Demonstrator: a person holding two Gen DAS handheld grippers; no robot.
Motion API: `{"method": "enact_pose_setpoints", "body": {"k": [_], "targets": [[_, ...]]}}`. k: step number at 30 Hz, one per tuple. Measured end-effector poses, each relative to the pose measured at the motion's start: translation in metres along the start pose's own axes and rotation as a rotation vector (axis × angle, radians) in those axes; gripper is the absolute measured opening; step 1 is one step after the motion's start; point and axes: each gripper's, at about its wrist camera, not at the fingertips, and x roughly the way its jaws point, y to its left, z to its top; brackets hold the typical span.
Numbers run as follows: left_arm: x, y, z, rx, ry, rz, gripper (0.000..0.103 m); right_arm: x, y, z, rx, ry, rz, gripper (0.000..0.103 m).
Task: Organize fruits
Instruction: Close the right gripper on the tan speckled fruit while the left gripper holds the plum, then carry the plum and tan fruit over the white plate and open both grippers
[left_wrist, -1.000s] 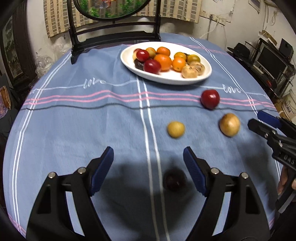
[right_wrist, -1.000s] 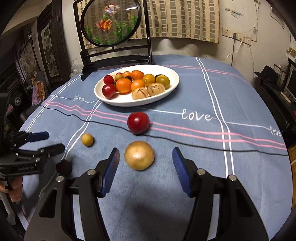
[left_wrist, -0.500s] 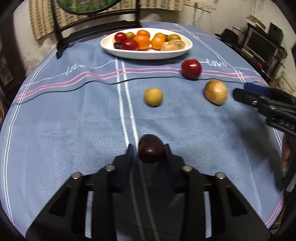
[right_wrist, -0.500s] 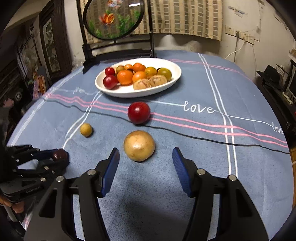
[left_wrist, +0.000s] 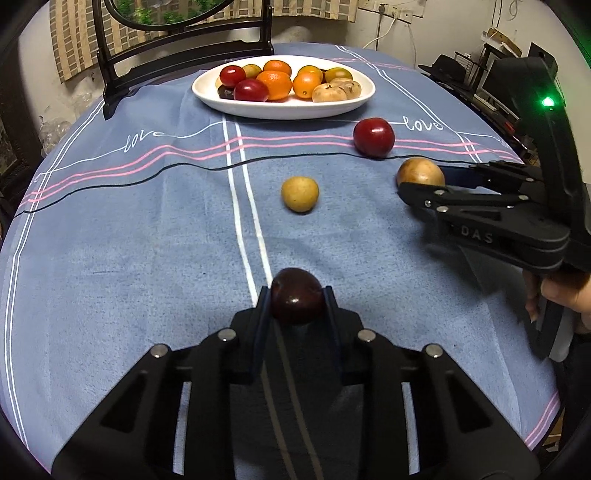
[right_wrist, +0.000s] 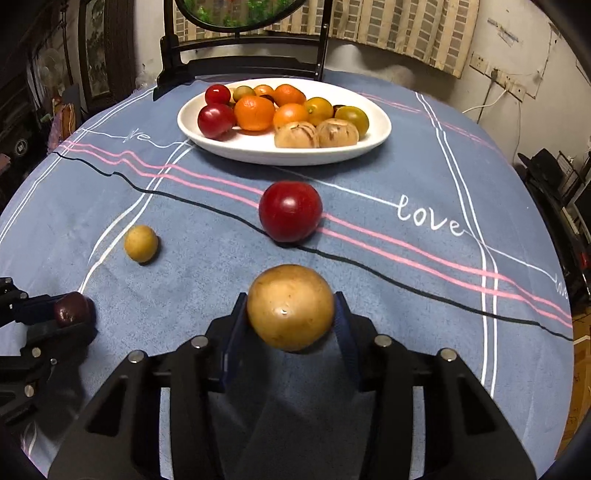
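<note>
My left gripper (left_wrist: 296, 291) is shut on a dark plum (left_wrist: 296, 304) low over the blue tablecloth; the right wrist view shows that plum (right_wrist: 72, 309) at far left. My right gripper (right_wrist: 290, 298) has its jaws closing, and its blue pads touch both sides of a round tan fruit (right_wrist: 290, 314). The left wrist view shows this tan fruit (left_wrist: 419, 171) at the right. A red plum (right_wrist: 290, 211) and a small yellow fruit (right_wrist: 140, 243) lie loose on the cloth. Behind them is a white plate (right_wrist: 295, 158) holding several fruits.
A black stand with a round frame (left_wrist: 184, 48) rises behind the plate. A person's hand (left_wrist: 565, 291) holds the right gripper's handle. Shelves and dark clutter (left_wrist: 495, 85) stand beyond the table's right edge. The round table's edge curves close on both sides.
My left gripper dropped over the dark plum and shut on it. My right gripper moved forward and down around the tan fruit, and its jaws narrowed onto it.
</note>
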Motion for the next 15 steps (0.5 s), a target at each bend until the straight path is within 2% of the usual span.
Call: {"method": "enact_pose_setpoints", "body": {"k": [7,12,15], "targets": [[-0.018,0.005,0.018,0.038,-0.039,-0.004,0.028,-0.022,-0.011,0.004,0.037,-0.050,0.055,0.044],[-0.041,0.007,0.061,0.053,-0.099,-0.017,0.028,-0.044,-0.025,0.028,0.061,-0.125,0.091,0.044],[-0.049,0.008,0.102,0.063,-0.161,-0.027,0.028,-0.050,-0.030,0.055,0.055,-0.171,0.087,0.044]]}}
